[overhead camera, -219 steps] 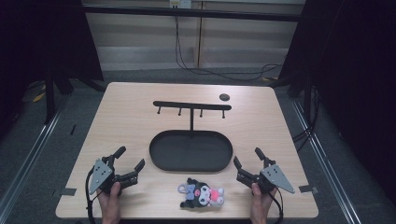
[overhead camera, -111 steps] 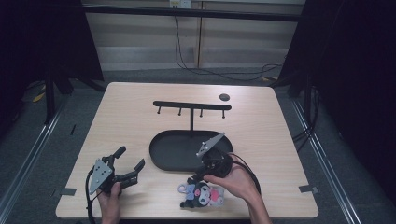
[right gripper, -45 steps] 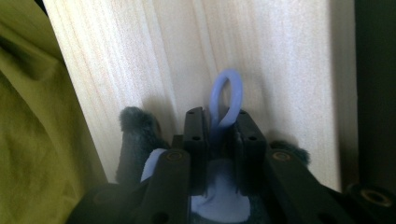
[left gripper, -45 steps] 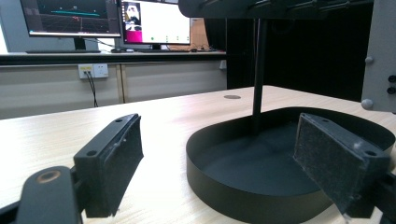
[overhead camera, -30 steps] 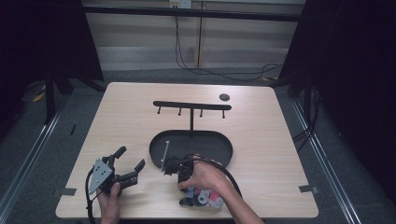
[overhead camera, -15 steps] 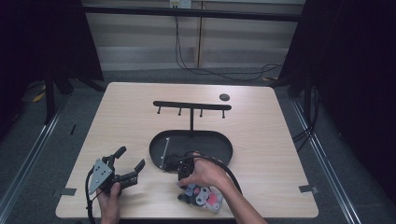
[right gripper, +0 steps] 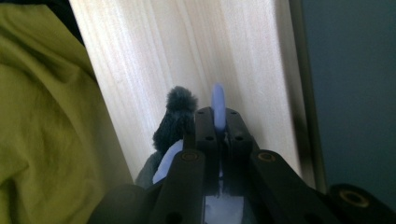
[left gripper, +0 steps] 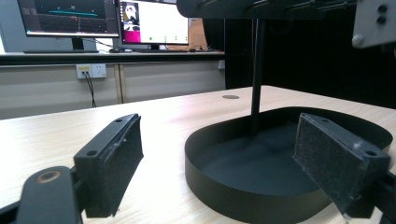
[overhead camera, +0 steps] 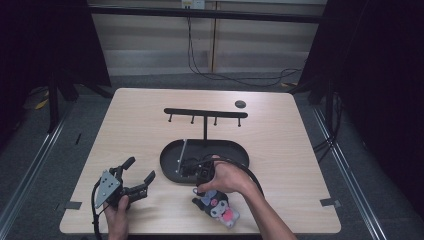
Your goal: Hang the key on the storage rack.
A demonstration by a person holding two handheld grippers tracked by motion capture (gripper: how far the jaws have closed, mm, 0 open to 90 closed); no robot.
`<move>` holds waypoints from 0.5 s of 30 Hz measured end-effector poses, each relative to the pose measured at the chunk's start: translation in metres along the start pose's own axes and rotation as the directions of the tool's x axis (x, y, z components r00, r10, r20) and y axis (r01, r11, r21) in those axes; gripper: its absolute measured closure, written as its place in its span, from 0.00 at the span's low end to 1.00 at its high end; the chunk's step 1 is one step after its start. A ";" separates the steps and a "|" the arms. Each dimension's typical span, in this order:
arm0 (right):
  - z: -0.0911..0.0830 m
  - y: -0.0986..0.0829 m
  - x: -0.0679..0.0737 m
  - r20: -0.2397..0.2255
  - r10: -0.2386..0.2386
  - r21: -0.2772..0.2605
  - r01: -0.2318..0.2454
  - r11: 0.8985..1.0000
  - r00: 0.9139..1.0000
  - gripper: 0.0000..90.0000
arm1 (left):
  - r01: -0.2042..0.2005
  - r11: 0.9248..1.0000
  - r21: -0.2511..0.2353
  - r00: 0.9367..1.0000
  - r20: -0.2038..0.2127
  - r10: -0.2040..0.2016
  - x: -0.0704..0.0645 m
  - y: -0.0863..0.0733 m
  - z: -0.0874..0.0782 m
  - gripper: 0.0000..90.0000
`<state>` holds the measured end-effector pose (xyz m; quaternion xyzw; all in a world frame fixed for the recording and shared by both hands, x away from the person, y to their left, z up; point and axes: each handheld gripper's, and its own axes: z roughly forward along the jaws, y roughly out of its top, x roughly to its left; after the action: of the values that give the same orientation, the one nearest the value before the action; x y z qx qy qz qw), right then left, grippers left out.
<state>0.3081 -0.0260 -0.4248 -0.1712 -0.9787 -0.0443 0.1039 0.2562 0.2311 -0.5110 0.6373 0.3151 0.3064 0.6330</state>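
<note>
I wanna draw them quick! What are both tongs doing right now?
Left tongs: open, holding nothing.
Right tongs: closed on a thin blue part of the plush toy.

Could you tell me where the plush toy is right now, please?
In the high view the plush toy lies near the table's front edge, just before the black tray, under the right gripper.

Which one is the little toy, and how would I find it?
Start at the wooden table and find the black oval tray under the hook rack. Just in front of it, by the near edge, lies the toy, pinched in the right claw. It is the only soft, furry thing, dark grey with pink.
</note>
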 end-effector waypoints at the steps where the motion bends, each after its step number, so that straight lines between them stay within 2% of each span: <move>1: 0.000 0.000 0.000 0.000 0.000 0.000 0.000 1.000 1.000 0.97 | 0.002 1.000 -0.002 1.000 0.000 -0.002 0.000 0.000 0.000 0.17; 5: -0.013 0.000 0.000 0.022 0.039 0.000 -0.039 0.999 0.999 0.97 | -0.001 1.000 0.003 1.000 0.001 0.001 0.000 0.000 0.000 0.17; 9: -0.022 0.000 0.000 0.022 0.034 -0.027 -0.034 0.999 0.999 0.97 | 0.001 1.000 0.001 1.000 0.001 -0.001 0.000 0.000 0.000 0.17; 15: -0.040 -0.004 0.002 0.037 0.034 -0.032 -0.033 0.999 0.999 0.97 | -0.003 1.000 0.003 1.000 0.002 0.003 0.000 0.000 0.000 0.17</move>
<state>0.3125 -0.0336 -0.3852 -0.1901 -0.9767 -0.0547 0.0834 0.2563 0.2314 -0.5108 0.6389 0.3141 0.3063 0.6319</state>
